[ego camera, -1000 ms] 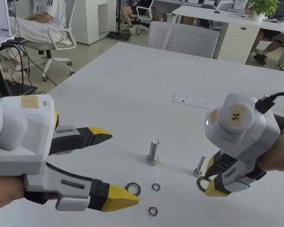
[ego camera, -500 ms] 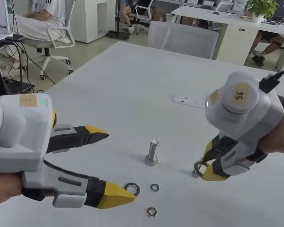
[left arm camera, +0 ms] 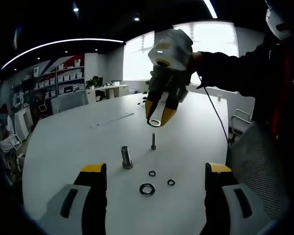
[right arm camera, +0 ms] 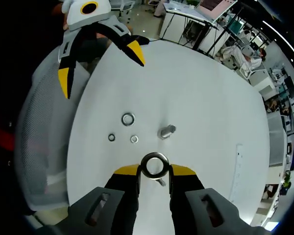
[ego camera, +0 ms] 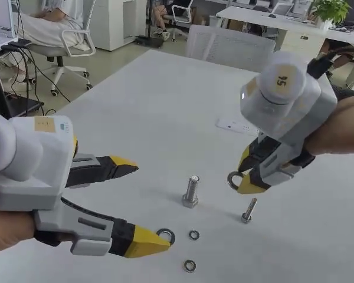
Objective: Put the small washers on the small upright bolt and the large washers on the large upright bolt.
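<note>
Right gripper (ego camera: 239,182): clenched on a large silver ring washer (ego camera: 233,180), held off the white tabletop (ego camera: 153,106).
Left gripper (ego camera: 145,206): released, yellow-tipped jaws spread wide.
Small grey upright bolt (ego camera: 248,210): under the right gripper's tips, apart from them.
Large silver upright bolt (ego camera: 190,191): between the two grippers.
Second large washer (ego camera: 165,236): flat, just beside one left jaw tip.
Two small washers (ego camera: 194,234): flat, ahead of the left gripper.
</note>
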